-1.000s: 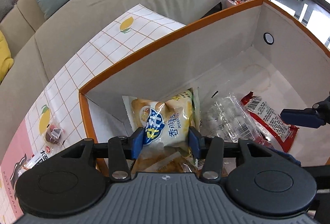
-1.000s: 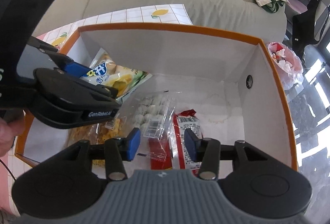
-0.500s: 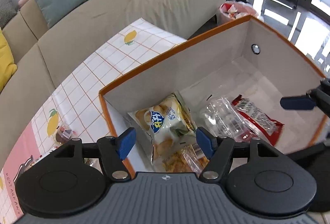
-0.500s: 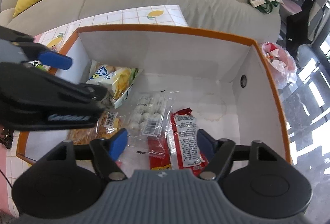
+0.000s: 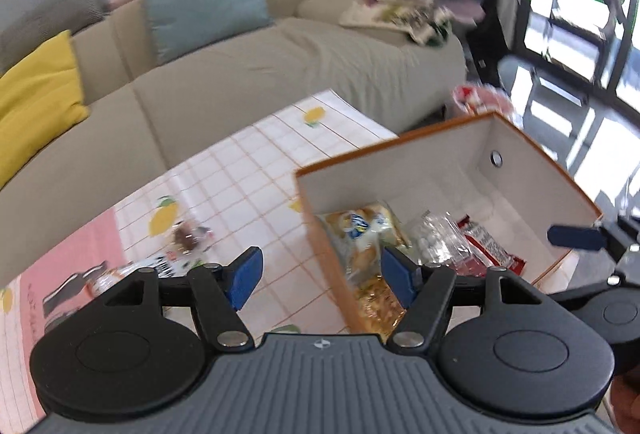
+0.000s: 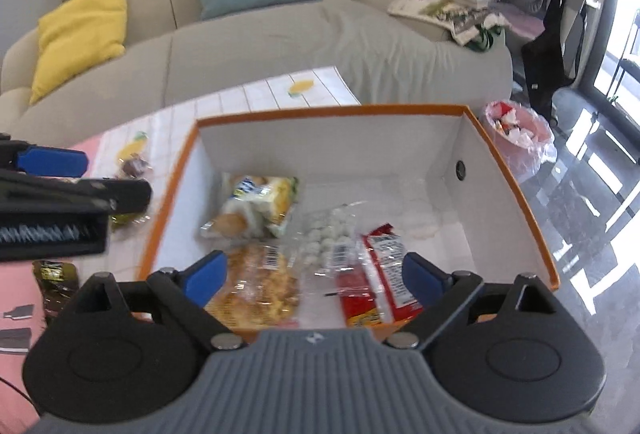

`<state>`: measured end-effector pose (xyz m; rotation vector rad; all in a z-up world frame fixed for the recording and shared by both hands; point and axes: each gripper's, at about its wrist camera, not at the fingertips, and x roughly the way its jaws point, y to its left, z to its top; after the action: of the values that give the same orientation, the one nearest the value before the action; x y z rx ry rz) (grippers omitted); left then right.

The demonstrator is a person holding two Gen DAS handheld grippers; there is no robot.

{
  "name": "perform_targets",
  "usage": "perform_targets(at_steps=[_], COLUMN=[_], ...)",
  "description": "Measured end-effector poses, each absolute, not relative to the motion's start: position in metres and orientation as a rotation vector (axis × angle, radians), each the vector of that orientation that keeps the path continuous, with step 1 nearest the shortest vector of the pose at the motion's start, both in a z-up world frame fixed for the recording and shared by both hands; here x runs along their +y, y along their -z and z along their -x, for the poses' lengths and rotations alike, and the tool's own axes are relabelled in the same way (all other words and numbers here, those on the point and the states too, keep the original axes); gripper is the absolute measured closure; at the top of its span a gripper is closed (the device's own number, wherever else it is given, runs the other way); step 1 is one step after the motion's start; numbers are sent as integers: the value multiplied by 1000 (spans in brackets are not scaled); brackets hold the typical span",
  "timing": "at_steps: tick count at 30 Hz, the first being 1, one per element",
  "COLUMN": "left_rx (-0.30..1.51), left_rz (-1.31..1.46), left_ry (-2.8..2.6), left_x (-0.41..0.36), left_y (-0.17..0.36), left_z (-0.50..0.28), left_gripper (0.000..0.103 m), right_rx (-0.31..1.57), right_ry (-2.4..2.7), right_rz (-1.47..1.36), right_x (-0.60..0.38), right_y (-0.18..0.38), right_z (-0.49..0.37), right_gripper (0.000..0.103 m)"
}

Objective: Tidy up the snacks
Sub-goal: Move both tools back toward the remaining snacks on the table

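An orange-rimmed white box [image 6: 500, 170] stands on the table and holds several snacks: a yellow chips bag [image 6: 256, 206], a golden snack pack [image 6: 256, 282], a clear bag of white balls [image 6: 332, 238] and a red pack [image 6: 380, 274]. My right gripper [image 6: 316, 276] hovers above the box's near edge, its jaws opening with nothing between them. My left gripper [image 5: 322, 272] is open and empty, raised over the box's left wall [image 5: 328, 254]. The chips bag [image 5: 360, 230] lies loose below it. In the right wrist view, a blue fingertip [image 6: 52, 162] of the left gripper shows at the left.
Loose snacks lie on the lemon-print tablecloth [image 5: 248, 170] left of the box: a small dark one [image 5: 186, 236] and a dark green pack [image 6: 54, 282]. Behind are a beige sofa [image 6: 280, 34] with cushions and a pink bin [image 6: 520, 138] to the right.
Both grippers opened and rose out of the box. The left one let go of the chips bag and drew back to the left. The red pack stayed in the box.
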<state>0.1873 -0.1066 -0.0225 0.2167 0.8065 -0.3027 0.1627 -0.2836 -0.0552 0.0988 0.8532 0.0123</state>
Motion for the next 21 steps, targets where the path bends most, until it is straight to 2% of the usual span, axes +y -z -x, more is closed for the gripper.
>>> perform_targets(at_steps=[12,21], left_rx=[773,811], left_rz=[-54,99], left_ry=[143,39], left_x=[-7,62], left_y=[28,55], left_z=[-131,-87], left_gripper=[23,23], right_rx=[716,679], right_ry=[-104,-148], right_rz=[-114,-18], right_x=[-210,-154], right_y=[43,53], right_z=[-107,-80], right_gripper=[3,3])
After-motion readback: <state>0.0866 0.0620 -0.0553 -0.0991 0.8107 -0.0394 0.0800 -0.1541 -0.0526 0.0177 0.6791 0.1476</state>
